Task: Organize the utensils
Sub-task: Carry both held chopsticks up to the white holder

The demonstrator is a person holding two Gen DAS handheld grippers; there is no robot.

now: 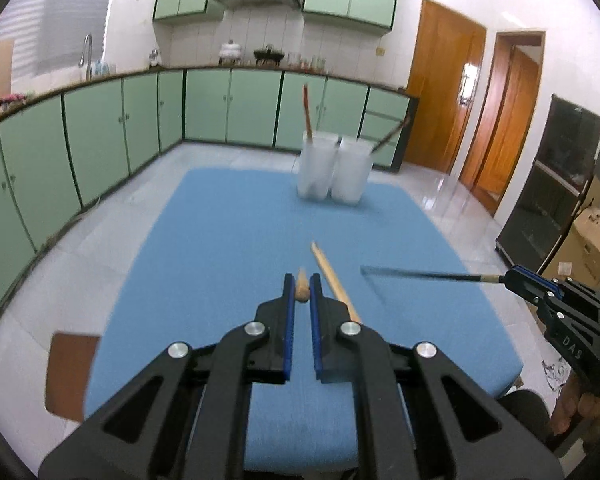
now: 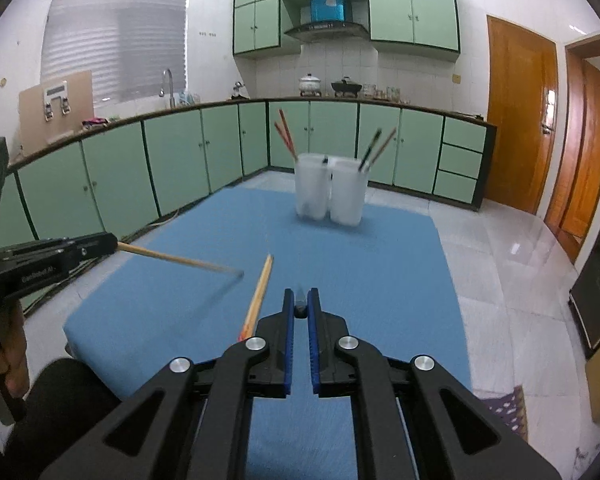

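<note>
My left gripper [image 1: 301,280] is shut on a light wooden chopstick [image 1: 301,292], whose butt end shows between the blue pads. The right wrist view shows that stick [image 2: 180,260] jutting right from the left gripper [image 2: 114,242]. My right gripper [image 2: 300,296] is shut on a thin dark chopstick [image 2: 300,306]. In the left wrist view this dark chopstick [image 1: 420,274] points left from the right gripper [image 1: 514,274]. Both are held above the blue mat [image 1: 220,240]. A loose wooden chopstick [image 1: 334,280] [image 2: 260,296] lies on the mat between them.
Two translucent cups [image 2: 312,186] [image 2: 348,192] stand side by side at the mat's far end. The left one holds red chopsticks [image 2: 286,134], the right one dark and brown ones [image 2: 376,148]. A brown chair seat [image 1: 72,376] sits left of the table. A cardboard box [image 1: 592,248] is at right.
</note>
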